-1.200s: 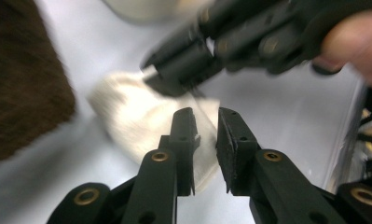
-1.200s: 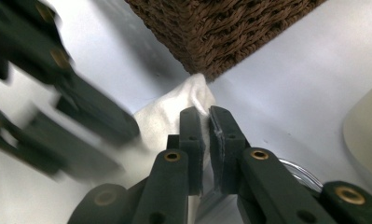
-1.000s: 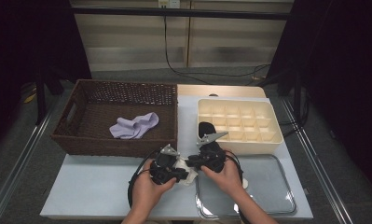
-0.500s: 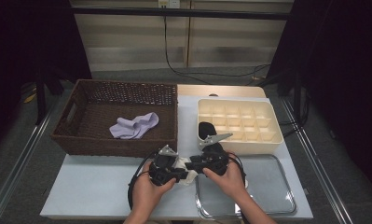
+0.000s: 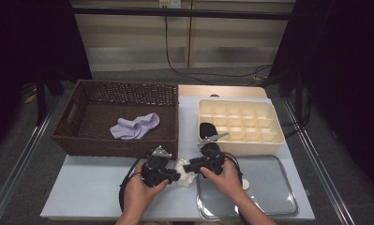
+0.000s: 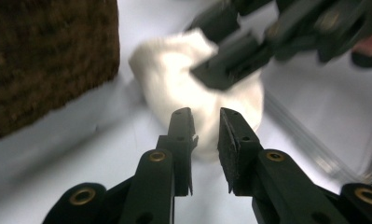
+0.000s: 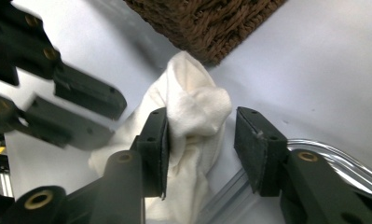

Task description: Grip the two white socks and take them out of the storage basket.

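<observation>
A crumpled white cloth (image 5: 186,178) (image 6: 174,70) (image 7: 193,98) lies on the table between the basket's front corner and the tray. My left gripper (image 5: 177,176) (image 6: 204,114) meets it from the left. Its jaws stand a narrow gap apart with cloth in that gap. My right gripper (image 5: 187,167) (image 7: 200,126) comes from the right, and its jaws have just been opening. They straddle a fold of the cloth: one pad touches it, the other stands clear. Each gripper shows in the other's view (image 6: 195,51) (image 7: 117,120).
A brown wicker basket (image 5: 119,146) (image 7: 207,23) holding a lilac cloth (image 5: 135,126) sits at the back left. A cream compartment box (image 5: 274,139) stands at the back right, a dark object (image 5: 205,129) beside it. A metal tray (image 5: 269,192) lies at the front right.
Both hands stay by the white cloth at the basket's corner. No clear movement shows in the high view.
</observation>
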The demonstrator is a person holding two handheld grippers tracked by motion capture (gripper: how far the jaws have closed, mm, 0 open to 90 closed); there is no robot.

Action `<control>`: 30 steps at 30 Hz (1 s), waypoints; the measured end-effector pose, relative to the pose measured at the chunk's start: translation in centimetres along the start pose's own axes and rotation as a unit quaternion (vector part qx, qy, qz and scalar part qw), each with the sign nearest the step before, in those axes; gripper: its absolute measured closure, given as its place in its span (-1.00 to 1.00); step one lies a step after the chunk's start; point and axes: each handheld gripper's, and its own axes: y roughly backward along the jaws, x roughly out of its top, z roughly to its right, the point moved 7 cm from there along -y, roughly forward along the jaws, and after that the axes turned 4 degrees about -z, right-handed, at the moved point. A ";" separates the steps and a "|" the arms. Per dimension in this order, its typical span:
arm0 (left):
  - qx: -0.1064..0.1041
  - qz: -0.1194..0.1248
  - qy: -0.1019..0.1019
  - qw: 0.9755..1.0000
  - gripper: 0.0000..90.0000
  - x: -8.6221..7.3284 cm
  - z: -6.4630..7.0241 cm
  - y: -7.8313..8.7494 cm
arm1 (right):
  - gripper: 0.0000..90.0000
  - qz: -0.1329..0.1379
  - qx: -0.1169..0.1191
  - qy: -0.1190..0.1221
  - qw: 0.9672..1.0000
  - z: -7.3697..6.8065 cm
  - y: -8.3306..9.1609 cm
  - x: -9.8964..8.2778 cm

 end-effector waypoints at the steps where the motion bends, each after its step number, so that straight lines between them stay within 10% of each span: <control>1: 0.000 0.000 -0.003 1.000 0.68 -0.1 0.0 -0.1 | 0.21 0.002 0.003 -0.004 1.000 0.0 -0.1 0.0; 13: 0.003 -0.002 -0.007 1.000 0.70 -0.2 0.1 -0.3 | 0.52 -0.005 0.053 -0.054 0.997 0.0 -0.8 -0.2; 30: 0.014 0.031 -0.007 0.999 0.34 -0.7 -1.2 1.4 | 0.75 -0.008 0.047 -0.049 0.998 -0.5 0.9 0.5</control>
